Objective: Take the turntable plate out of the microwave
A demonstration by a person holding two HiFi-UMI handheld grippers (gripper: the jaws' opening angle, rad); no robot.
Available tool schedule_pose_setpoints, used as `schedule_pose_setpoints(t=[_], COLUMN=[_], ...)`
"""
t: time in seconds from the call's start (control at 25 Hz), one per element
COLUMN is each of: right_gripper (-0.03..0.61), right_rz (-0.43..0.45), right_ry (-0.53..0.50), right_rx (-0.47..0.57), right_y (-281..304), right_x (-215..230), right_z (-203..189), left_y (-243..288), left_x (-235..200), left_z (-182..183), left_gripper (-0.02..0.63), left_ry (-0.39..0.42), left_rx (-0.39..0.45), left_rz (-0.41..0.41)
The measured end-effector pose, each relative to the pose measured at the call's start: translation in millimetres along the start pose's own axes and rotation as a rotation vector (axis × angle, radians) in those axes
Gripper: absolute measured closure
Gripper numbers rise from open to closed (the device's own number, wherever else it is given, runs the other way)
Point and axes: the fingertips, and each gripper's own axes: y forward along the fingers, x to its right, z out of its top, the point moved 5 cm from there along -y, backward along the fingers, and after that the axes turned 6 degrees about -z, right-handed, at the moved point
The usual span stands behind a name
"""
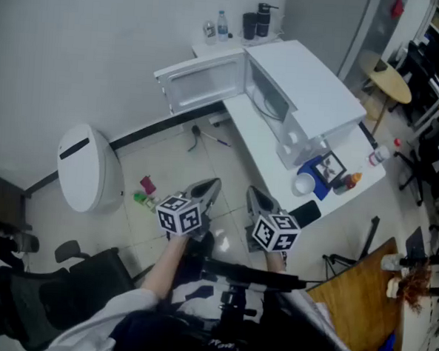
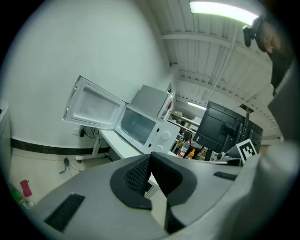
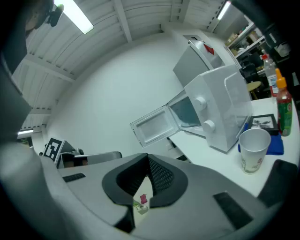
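The white microwave [image 1: 299, 90] stands on a white table [image 1: 262, 148] with its door [image 1: 199, 81] swung wide open to the left. Its cavity [image 1: 268, 100] faces me, and I cannot make out the turntable plate inside it. The microwave [image 2: 145, 126] also shows in the left gripper view, and the microwave [image 3: 218, 112] shows in the right gripper view. My left gripper [image 1: 211, 187] and right gripper [image 1: 254, 197] hang side by side well short of the table, both shut with nothing between the jaws. The left gripper [image 2: 150, 157] and the right gripper [image 3: 147, 159] point toward the microwave.
On the table's near end are a paper cup [image 1: 304, 185], a blue pad [image 1: 319, 177], sauce bottles [image 3: 283, 105] and a black phone [image 1: 305, 212]. A white rounded bin [image 1: 90, 167] and small pink and green items [image 1: 146, 185] are on the floor at the left. A wooden board [image 1: 353, 290] lies at the right.
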Motion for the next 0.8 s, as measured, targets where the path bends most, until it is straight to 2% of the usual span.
schedule_pose_setpoints(t=[0.2, 0.28, 0.52, 0.8], right_gripper=[0.578, 0.578, 0.578, 0.577], right_rz=[-0.047, -0.080, -0.203, -0.359], right_ry=[-0.068, -0.057, 0.114, 0.225], right_rx=[-0.017, -0.009, 0.078, 0.170], right_y=[48.5, 75.8, 153.2, 208.8], right_x=[-7.0, -10.3, -10.9, -7.8], right_z=[6.0, 10.1, 27.9, 55.7], left_y=[18.3, 26.1, 51.3, 91.5], left_x=[-42.9, -68.6, -131.1, -182.7], left_z=[17.7, 31.8, 83.9, 121.7], left_gripper=[0.620, 0.620, 0.620, 0.620], left_ry=[-0.005, -0.003, 0.058, 0.107], left_rx=[-0.018, -0.028, -0.116, -0.218], left_rz=[-0.058, -0.087, -0.211, -0.363])
